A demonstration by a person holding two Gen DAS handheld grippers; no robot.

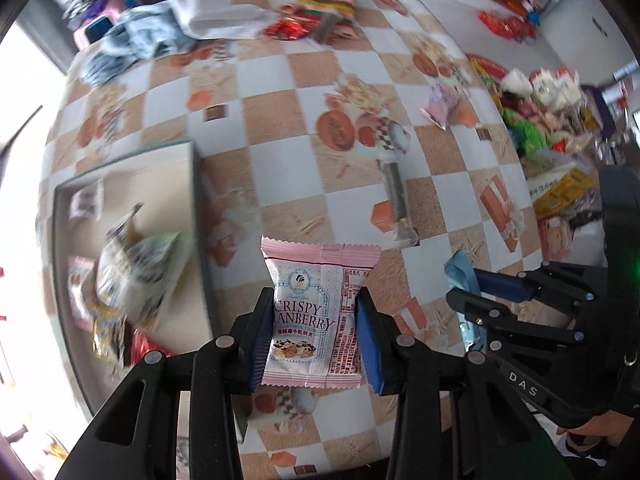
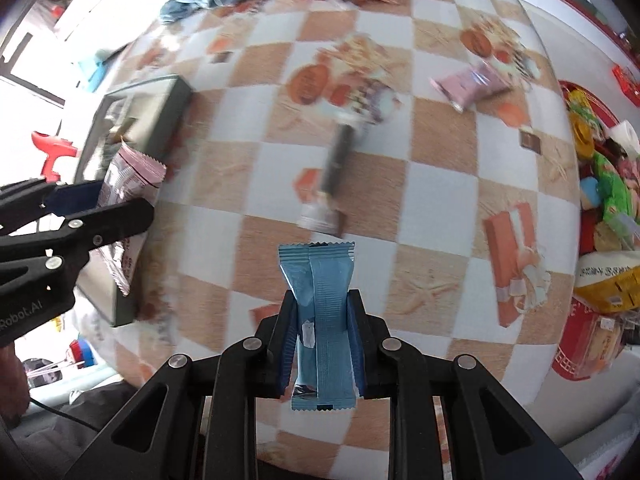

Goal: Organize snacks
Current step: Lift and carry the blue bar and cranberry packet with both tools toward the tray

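Note:
My left gripper point(image 1: 312, 320) is shut on a pink Crispy Cranberry packet point(image 1: 316, 312), held above the checkered table just right of the grey tray point(image 1: 200, 216). The tray holds several snack packets point(image 1: 136, 268). My right gripper point(image 2: 323, 332) is shut on a light blue packet point(image 2: 324, 320), held above the table. In the right wrist view the left gripper point(image 2: 120, 212) with its pink packet point(image 2: 128, 180) sits at the left by the tray point(image 2: 168, 116). In the left wrist view the right gripper point(image 1: 480, 292) shows at the right with the blue packet point(image 1: 460, 272).
A dark stick packet point(image 2: 336, 168) lies mid-table, also in the left wrist view point(image 1: 396, 200). A pink packet point(image 2: 472, 84) lies farther right. A red basket of mixed snacks point(image 2: 600, 208) stands at the right edge. Cloths point(image 1: 160, 32) and more snacks point(image 1: 320, 12) lie at the far side.

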